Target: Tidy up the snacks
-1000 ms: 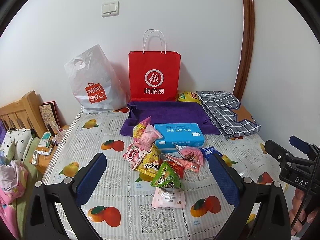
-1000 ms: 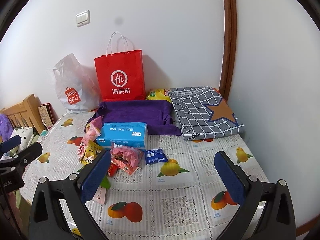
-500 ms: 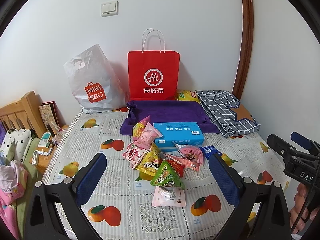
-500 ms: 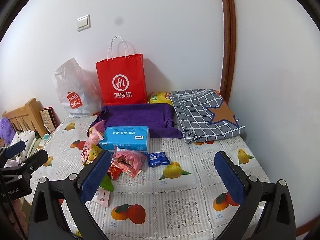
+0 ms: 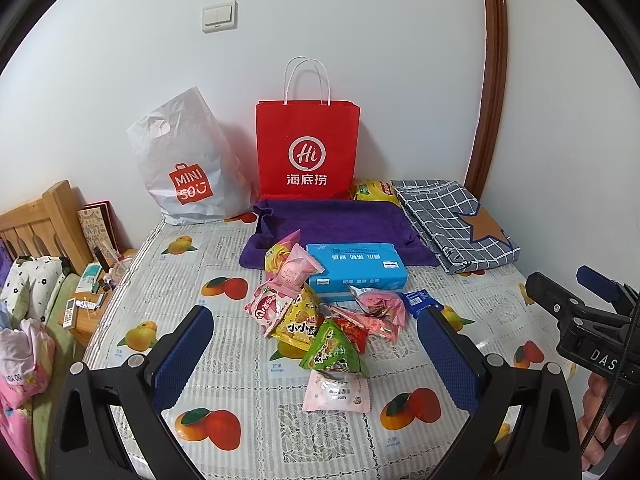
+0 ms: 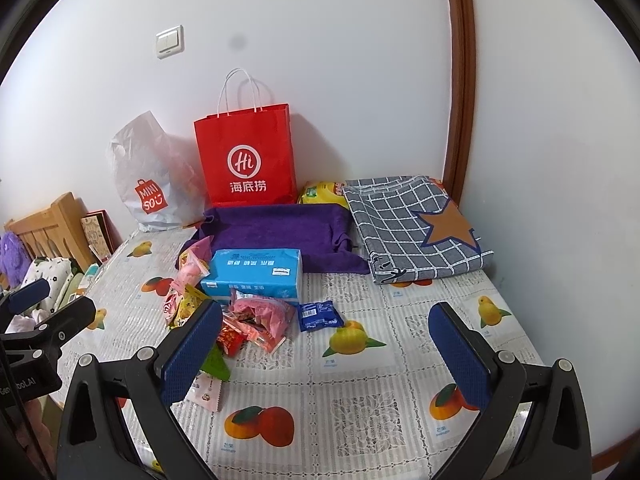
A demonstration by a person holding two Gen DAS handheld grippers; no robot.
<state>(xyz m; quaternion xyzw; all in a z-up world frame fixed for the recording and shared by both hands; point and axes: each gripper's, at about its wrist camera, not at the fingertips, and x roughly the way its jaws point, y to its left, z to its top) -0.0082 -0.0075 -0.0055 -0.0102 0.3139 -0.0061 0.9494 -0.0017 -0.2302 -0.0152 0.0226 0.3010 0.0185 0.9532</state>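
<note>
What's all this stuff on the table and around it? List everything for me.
Table: one, fruit-print cloth, fills the foreground.
Snack packets: a pile, count unclear; pink, yellow, green, red; table centre.
Pink packet: one, lying nearest the camera.
Small blue packet: one, right of the pile.
Tissue box: one, blue, behind the pile.
Purple towel: one, behind the box.
Red paper bag: one, upright against the wall.
White plastic bag: one, left of the red bag.
Yellow packet: one, by the wall.
Checked cloth: one, grey with an orange star, back right.
Light switch: one, white, on the wall.
Wooden bed frame: one, far left.
Left gripper: one, black with blue pads, open.
Right gripper: one, same colours, open.
Hand: one, right edge of the left view.
</note>
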